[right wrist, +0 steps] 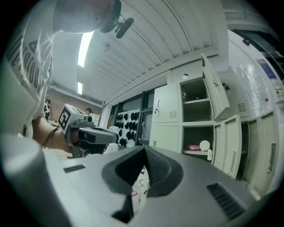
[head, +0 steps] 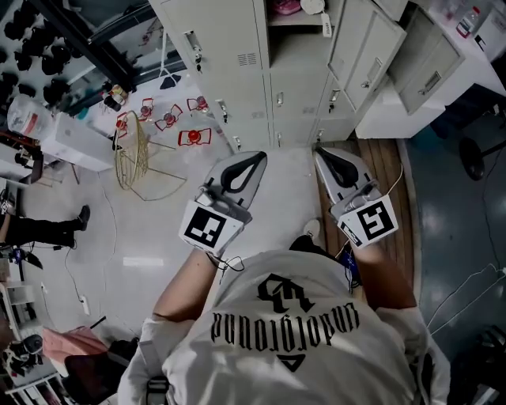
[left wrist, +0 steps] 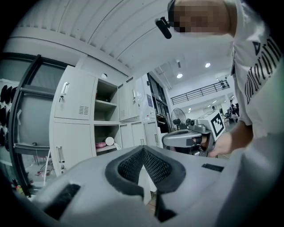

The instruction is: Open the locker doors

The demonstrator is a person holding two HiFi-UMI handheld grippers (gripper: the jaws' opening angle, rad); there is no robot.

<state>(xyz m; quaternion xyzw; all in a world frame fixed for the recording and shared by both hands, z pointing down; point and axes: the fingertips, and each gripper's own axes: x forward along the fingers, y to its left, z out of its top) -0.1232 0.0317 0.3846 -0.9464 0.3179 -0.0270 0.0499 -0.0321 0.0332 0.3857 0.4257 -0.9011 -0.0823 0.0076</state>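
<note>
A bank of pale grey lockers [head: 237,55] stands ahead of me. Its left door [head: 207,43] is closed. The middle compartment [head: 294,12] stands open, with a pink thing [left wrist: 100,144] and a white round thing [left wrist: 110,141] on its shelf. Two doors to the right [head: 370,57] hang open. My left gripper [head: 254,157] and right gripper [head: 322,152] are held level side by side, short of the lockers and touching nothing. Both are shut and empty. In the left gripper view the closed doors [left wrist: 73,103] lie to the left of its jaws [left wrist: 143,148]. The right gripper view shows the open doors [right wrist: 216,94] to the right of its jaws [right wrist: 144,147].
A yellowish wire frame [head: 141,162] and red clips [head: 194,136] lie on the floor to the left. A white table [head: 71,144] and a dark rack [head: 83,35] stand further left. A white cabinet [head: 443,71] is at the right, and a fan [left wrist: 179,116] beyond.
</note>
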